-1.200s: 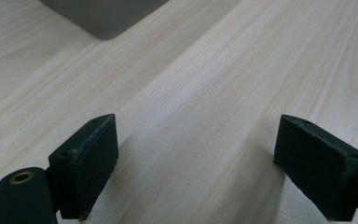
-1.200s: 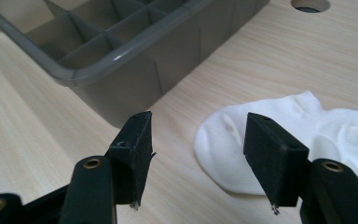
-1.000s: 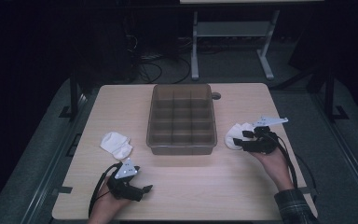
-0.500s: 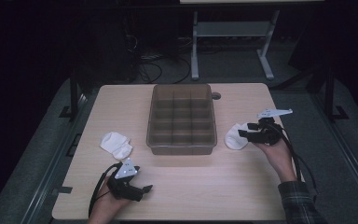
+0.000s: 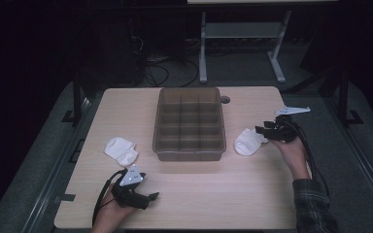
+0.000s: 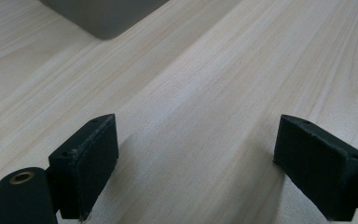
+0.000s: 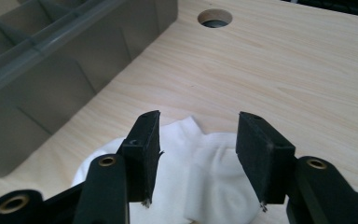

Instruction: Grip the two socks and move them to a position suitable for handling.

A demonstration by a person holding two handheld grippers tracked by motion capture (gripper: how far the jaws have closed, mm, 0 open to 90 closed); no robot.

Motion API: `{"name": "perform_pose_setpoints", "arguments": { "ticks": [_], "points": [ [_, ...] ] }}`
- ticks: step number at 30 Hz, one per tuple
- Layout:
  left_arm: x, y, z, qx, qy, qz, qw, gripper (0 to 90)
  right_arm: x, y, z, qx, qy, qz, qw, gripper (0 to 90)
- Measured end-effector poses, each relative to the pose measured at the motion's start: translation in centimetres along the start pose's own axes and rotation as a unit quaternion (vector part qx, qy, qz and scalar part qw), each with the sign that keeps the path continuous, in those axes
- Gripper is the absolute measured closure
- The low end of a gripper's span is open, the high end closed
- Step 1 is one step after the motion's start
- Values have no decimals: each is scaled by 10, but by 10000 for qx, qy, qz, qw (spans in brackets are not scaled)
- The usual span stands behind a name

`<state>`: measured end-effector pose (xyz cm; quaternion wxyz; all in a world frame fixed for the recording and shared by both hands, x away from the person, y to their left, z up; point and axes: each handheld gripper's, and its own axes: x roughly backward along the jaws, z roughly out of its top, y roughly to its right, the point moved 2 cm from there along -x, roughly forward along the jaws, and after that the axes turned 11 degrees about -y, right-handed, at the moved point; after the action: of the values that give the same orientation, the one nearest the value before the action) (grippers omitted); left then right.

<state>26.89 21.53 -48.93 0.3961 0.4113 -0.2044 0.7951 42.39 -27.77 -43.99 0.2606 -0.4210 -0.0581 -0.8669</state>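
— What is the right tool (image 7: 198, 158) doing?
— Its jaws have just been closing a bit, but they are partly apart. A soft white sock (image 7: 205, 182) lies between them, not pinched.

— Where is that sock?
— On the light wooden desk (image 5: 252, 194), just beside the grey plastic tray with little boxes (image 5: 190, 124).

— And the left tool (image 6: 196, 172)?
— Wide apart, holding nothing, low over the desk. Another white sock (image 5: 121, 150) lies near it.

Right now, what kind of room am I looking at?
Probably a lab or recording workspace: a lone wooden table in a dark room, loose cables on the floor behind, and a hand-held gripper over a white sock.
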Motion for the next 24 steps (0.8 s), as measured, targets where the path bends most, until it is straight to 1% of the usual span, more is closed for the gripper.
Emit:
{"name": "perform_pose_setpoints", "arguments": {
  "ticks": [6,8,9,11,17,18,20,24],
  "points": [
    [0,0,0,-1,0,-1,10000,131,-10,8,-3,-47,-142,-109,9998,525],
    [0,0,0,-1,2,0,10000,131,-14,10,-5,-72,-198,-184,9996,538],
    [0,0,0,0,1,-1,10000,131,-16,11,-5,-60,-221,-194,9996,547],
    [0,0,0,0,2,-1,10000,131,-19,14,-6,-111,-274,-207,9994,551],
    [0,0,0,-1,2,0,10000,131,-26,21,-9,-192,-316,-258,9990,574],
    [0,0,0,-4,0,-2,10000,131,-29,23,-10,-235,-337,-252,9988,574],
    [0,0,0,-2,2,0,10000,131,-33,23,-11,-223,-397,-331,9984,574],
    [0,0,0,-3,3,0,10000,131,-36,25,-12,-260,-415,-358,9982,573]
  ]
}}
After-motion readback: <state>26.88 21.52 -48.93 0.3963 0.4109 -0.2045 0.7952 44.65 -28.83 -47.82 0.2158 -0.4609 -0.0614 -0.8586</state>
